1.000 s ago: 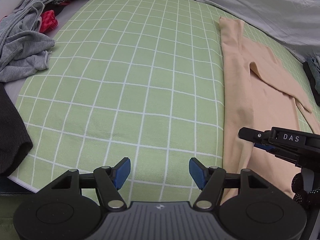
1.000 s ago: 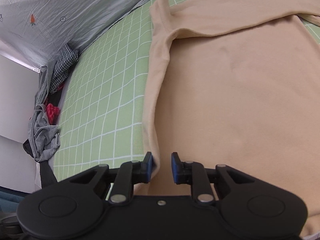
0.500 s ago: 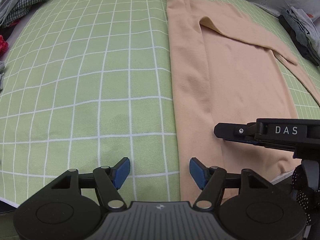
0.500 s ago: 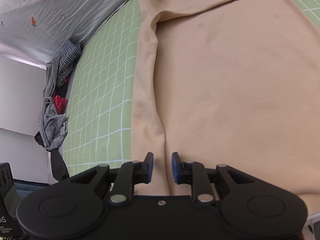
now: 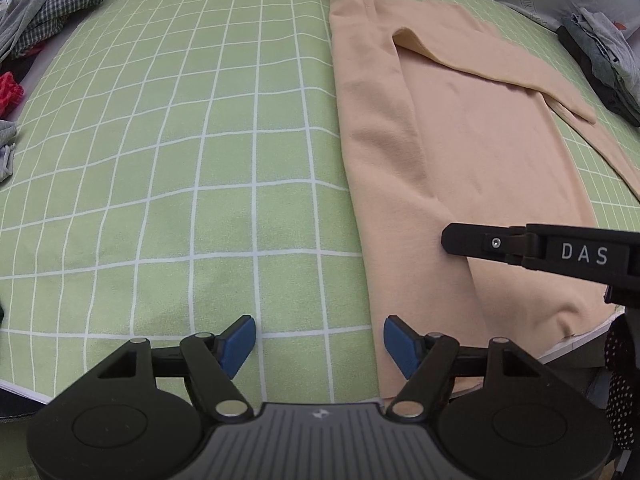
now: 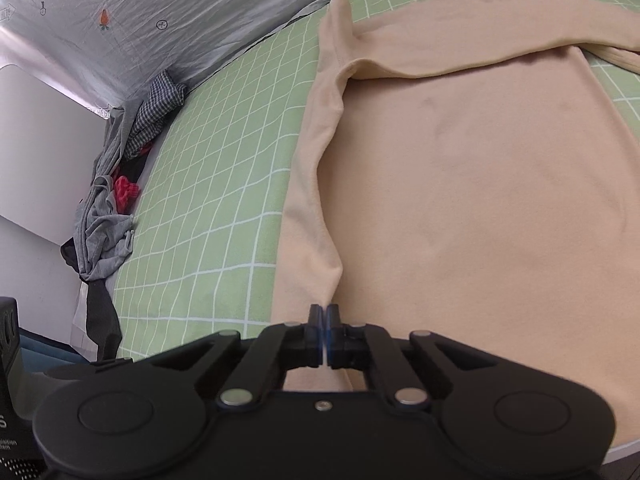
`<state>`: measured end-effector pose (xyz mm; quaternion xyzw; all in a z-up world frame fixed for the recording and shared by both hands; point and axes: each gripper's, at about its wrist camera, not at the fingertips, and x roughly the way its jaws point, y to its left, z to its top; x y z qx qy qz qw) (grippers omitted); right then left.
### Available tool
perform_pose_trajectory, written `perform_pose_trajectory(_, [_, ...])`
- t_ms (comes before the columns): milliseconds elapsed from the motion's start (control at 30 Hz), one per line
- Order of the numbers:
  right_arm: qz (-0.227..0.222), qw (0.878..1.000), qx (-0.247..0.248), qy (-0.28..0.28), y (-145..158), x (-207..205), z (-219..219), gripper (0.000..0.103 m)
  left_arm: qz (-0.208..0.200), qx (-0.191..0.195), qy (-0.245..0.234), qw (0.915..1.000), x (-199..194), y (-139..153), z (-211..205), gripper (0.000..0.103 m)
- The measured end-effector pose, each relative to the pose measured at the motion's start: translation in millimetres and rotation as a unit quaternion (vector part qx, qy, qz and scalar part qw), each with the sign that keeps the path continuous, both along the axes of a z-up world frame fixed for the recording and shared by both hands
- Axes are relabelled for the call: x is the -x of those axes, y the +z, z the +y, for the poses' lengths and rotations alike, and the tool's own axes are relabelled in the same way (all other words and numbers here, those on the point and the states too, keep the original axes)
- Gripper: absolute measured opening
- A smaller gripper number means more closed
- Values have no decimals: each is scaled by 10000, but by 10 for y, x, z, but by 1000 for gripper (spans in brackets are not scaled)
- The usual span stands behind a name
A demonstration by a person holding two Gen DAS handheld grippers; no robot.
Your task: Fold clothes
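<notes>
Green checked bedding point(image 5: 200, 184) lay under the left gripper point(image 5: 319, 340), jaws apart and empty; beside it, the right gripper point(image 6: 324, 314) had just clamped the peach sweater's point(image 6: 480, 184) folded edge (one sleeve point(image 6: 500, 46) folded across, most folding remained).

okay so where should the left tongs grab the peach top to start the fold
Probably the peach top at its long folded edge, near the hem corner beside the left tongs. That edge lies straight on the green checked sheet with bare sheet alongside, so come down from the sheet side with one jaw on either side of it. The right tongs are already shut on a fold of the top.
</notes>
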<state>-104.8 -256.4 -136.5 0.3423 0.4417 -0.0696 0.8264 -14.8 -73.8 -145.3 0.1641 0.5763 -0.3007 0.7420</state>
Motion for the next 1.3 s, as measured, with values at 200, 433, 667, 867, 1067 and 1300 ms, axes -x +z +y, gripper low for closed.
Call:
perform_pose_trajectory(200, [206,9995,139,-180,-48,117,-102,2,-145,-143,-324,9993,110,-59,-200,75])
perform_pose_trajectory(433, [643,9974,294,-159,-198,73,-135,2,-194,-323,-438,9983,124,-116,-276,77])
perform_pose_trajectory(667, [526,9974,266,-415,-128,138,-455,21,-60,-277,130,9995,-111,-86,-314,77])
perform_pose_trajectory(867, [575,9913,286,-1151,-111,313,-1063,23,45,-193,926,9955,-368,-28,-349,77])
perform_pose_trajectory(1067, [603,9772,383,-1998,-63,450,-1731,28,76,9,1412,9900,-640,44,-507,77])
perform_pose_trajectory(1300, [544,9587,903,-2643,2,358,-2547,32,28,591,1483,9872,-1178,145,-932,77])
